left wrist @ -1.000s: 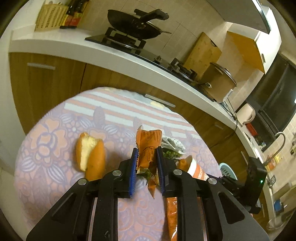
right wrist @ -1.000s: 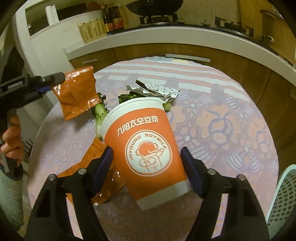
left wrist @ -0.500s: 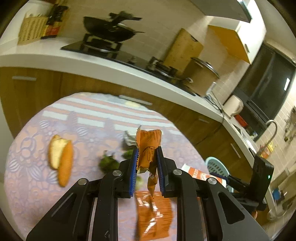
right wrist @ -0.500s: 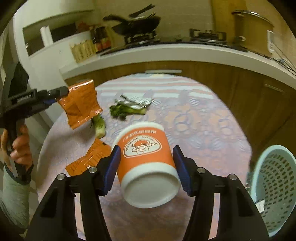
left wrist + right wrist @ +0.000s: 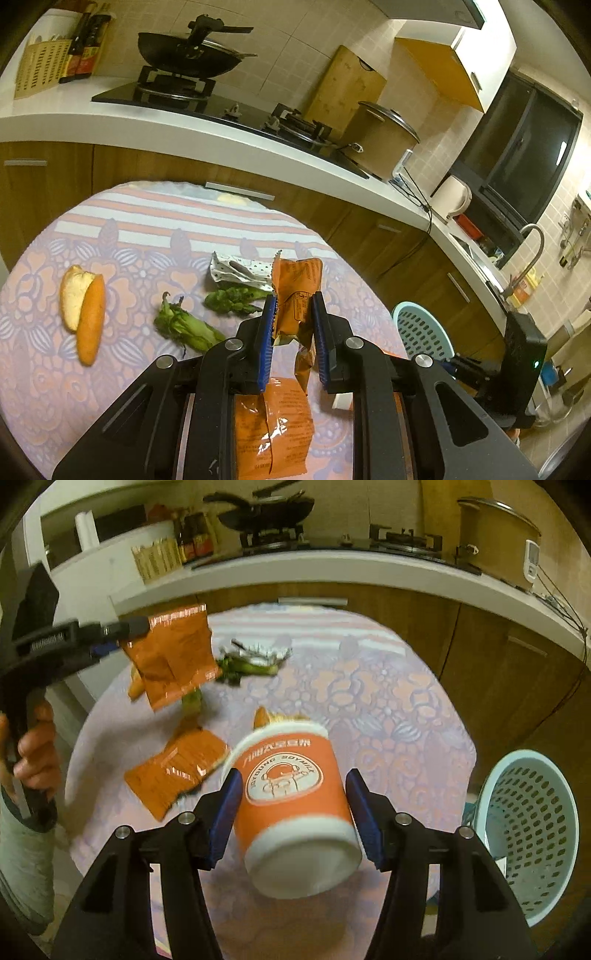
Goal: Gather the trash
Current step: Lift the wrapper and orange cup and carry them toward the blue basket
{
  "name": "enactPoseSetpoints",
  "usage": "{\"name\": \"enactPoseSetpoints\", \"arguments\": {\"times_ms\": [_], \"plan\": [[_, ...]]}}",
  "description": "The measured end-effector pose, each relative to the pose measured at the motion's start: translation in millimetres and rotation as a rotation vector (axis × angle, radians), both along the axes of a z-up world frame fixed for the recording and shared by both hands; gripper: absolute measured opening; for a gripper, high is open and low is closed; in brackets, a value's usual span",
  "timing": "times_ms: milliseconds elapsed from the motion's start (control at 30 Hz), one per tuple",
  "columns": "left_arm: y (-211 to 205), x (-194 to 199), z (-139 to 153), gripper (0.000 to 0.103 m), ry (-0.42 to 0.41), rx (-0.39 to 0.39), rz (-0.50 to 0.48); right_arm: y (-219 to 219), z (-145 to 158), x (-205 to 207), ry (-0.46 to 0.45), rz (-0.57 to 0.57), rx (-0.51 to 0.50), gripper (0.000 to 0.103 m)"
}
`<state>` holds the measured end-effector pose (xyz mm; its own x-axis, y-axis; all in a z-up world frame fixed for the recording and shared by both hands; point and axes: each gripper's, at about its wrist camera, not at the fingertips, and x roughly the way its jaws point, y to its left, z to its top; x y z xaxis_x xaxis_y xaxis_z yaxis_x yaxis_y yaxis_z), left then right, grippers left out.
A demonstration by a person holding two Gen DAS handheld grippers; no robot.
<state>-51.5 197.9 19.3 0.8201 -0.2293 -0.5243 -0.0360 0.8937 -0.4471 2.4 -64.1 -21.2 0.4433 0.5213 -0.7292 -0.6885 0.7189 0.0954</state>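
Note:
My left gripper [image 5: 293, 299] is shut on a crumpled orange snack wrapper [image 5: 297, 280] and holds it up above the round table. The right wrist view shows that same wrapper [image 5: 173, 657] hanging from the left gripper [image 5: 140, 626] at the upper left. An orange paper soymilk cup [image 5: 291, 794] sits between the blue pads of my right gripper [image 5: 293, 775], raised off the table and tilted, its white base towards the camera. The right jaws are opening slightly, with the pads still on the cup's sides. A second orange wrapper [image 5: 177, 771] lies flat on the cloth below.
On the flowered tablecloth [image 5: 140, 236] lie orange peel [image 5: 81, 310], two green vegetable scraps [image 5: 184, 326], and a white spotted wrapper [image 5: 240, 271]. A pale blue perforated basket [image 5: 532, 834] stands on the floor to the table's right. A kitchen counter with a wok [image 5: 184, 55] runs behind.
The right jaws closed on the cup and lifted it off the table, tipping it. Both grippers moved right, and the basket came into view. The left gripper kept its hold on the wrapper.

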Motion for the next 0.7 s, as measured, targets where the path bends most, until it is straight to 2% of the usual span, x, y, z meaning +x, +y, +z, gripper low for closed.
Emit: {"name": "enactPoseSetpoints", "arguments": {"times_ms": [67, 167, 267, 367, 400, 433, 567, 700], "plan": [[2.1, -0.7, -1.3, 0.018, -0.001, -0.008, -0.002, 0.5, -7.3, 0.7, 0.029, 0.009, -0.02, 0.059], [4.0, -0.2, -2.6, 0.018, 0.0, -0.011, -0.007, 9.8, -26.2, 5.2, 0.081, 0.017, -0.081, 0.074], [4.0, -2.3, -2.7, 0.018, -0.002, -0.008, -0.015, 21.1, -43.1, 4.2, 0.101, 0.044, -0.129, 0.077], [5.9, -4.2, -3.1, 0.018, -0.005, -0.01, -0.017, 29.6, -58.6, 0.1, 0.104, 0.055, -0.211, 0.077], [7.0, -4.3, -3.8, 0.018, -0.005, -0.013, -0.018, 30.7, -61.3, -3.8, 0.075, 0.056, -0.236, 0.075], [6.7, -4.0, -4.3, 0.018, -0.004, -0.014, -0.019, 30.2, -60.8, -7.9, 0.054, 0.06, -0.241, 0.068], [4.9, -2.7, -7.4, 0.018, 0.005, -0.021, -0.025, 18.6, -47.9, -22.5, 0.017, 0.075, -0.216, 0.066], [-3.7, 1.2, -5.2, 0.018, 0.002, -0.011, -0.048, -5.4, -24.5, -33.2, 0.043, 0.093, -0.151, 0.066]]}}
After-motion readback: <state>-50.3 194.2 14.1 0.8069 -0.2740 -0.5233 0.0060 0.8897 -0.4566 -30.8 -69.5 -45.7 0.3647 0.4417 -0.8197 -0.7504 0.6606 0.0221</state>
